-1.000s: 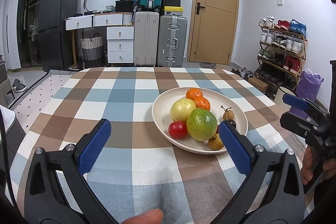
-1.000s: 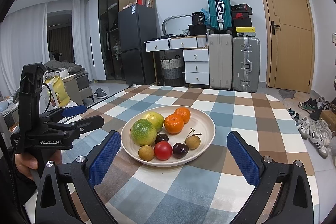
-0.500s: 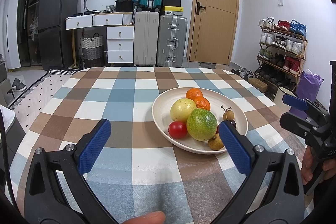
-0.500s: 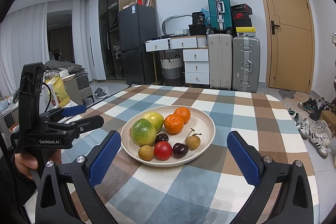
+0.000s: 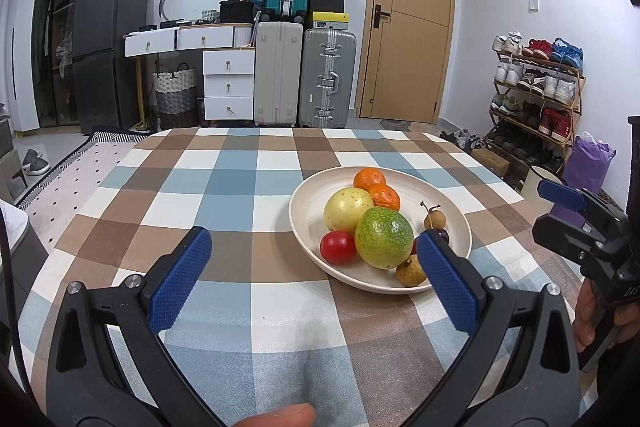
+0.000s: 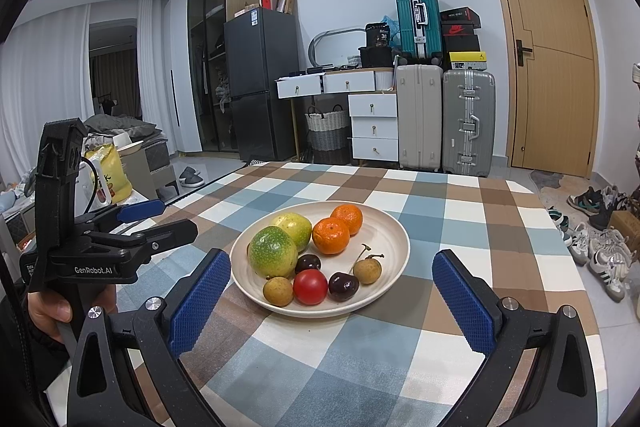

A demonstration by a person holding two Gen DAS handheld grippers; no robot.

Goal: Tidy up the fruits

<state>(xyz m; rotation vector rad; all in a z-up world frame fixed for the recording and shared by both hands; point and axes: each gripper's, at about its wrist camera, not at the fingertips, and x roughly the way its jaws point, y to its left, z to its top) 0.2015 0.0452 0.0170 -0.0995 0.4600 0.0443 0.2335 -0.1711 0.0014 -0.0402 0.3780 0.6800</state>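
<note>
A cream plate [image 5: 454, 205] [image 6: 390, 227] on the checked tablecloth holds a green fruit [image 5: 383, 238] [image 6: 273, 251], a yellow-green fruit [image 5: 347, 209] [image 6: 296, 228], two oranges [image 5: 369, 179] [image 6: 331, 235], a red tomato [image 5: 338, 247] [image 6: 310, 286], dark cherries [image 6: 343, 286] and brown longans [image 5: 409, 275] [image 6: 367, 270]. My left gripper [image 5: 314, 281] hovers open in front of the plate's left side, holding nothing. My right gripper [image 6: 330, 301] is open too, just before the plate's near rim and empty. Each gripper shows in the other's view, held by a hand: the right one [image 5: 576, 223], the left one [image 6: 140, 223].
The tablecloth [image 5: 224, 183] spreads bare to the left and beyond the plate. Suitcases [image 5: 328, 77], white drawers [image 5: 228, 83] and a dark fridge [image 5: 104, 39] stand behind the table. A shoe rack [image 5: 536, 95] and a purple bag [image 5: 590, 163] are at the right.
</note>
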